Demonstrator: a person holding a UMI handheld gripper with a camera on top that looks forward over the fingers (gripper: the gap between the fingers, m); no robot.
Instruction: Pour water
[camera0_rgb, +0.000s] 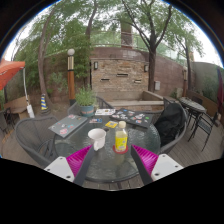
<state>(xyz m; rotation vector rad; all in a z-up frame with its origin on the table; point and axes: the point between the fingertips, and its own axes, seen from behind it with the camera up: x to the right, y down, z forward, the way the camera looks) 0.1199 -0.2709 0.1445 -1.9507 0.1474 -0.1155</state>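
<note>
Approaching, nothing grasped yet. Gripper (105, 158) spread wide, pink pads (78, 157) empty. Just ahead between the fingers: yellow-liquid clear plastic bottle (121, 138) on round glass table (60, 140), white paper cup (97, 138) beside it. Next: close in, pinch bottle.

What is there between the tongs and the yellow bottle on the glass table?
In the gripper view, only bare glass table lies between the open tongs and the yellow bottle. The white cup stands beside the bottle, also just ahead of the tongs.
</note>
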